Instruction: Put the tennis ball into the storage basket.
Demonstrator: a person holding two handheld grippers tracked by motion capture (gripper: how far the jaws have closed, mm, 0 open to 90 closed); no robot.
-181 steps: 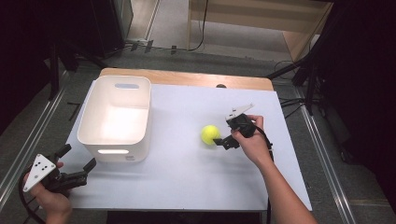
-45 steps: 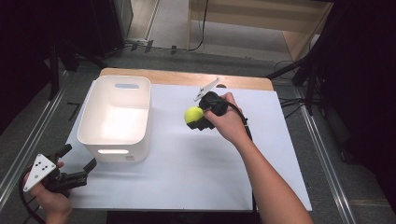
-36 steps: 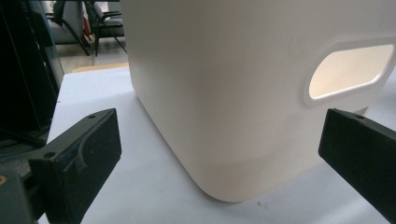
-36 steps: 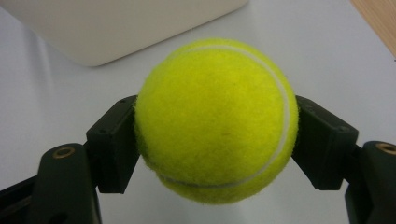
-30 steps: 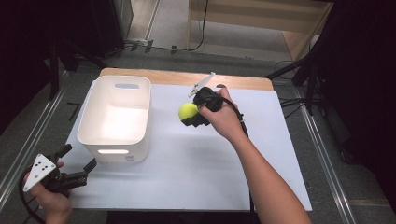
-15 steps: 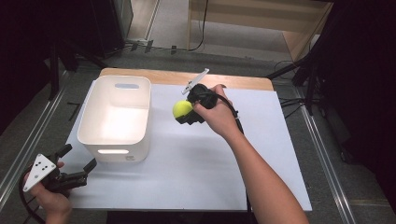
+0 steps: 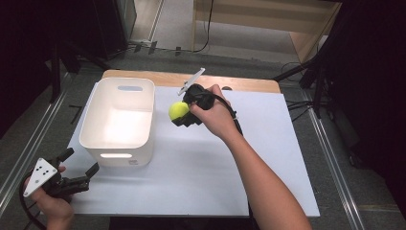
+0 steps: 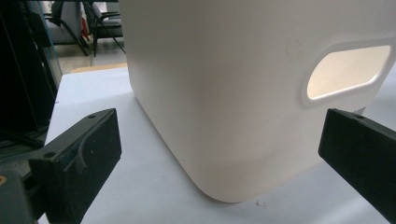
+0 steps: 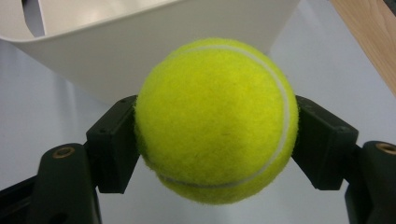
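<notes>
Clamping the tennis ball (image 7: 178, 110) in my right hand-held gripper (image 7: 184, 114), I hold it apparently just beside the white bin (image 7: 118, 120); my left hand-held gripper (image 7: 80, 173) stands apart, empty.

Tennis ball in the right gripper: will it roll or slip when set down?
The tennis ball is round, so it will likely roll on the flat white table. Its fuzzy felt probably resists slipping; the right gripper clamps its sides without visibly denting it, so it seems fairly firm.

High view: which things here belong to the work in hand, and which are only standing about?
In the work:
- tennis ball, clamped in the right gripper
- white bin

Standing about:
- left gripper, fingers open, idle
- wooden board at the table's far edge
</notes>
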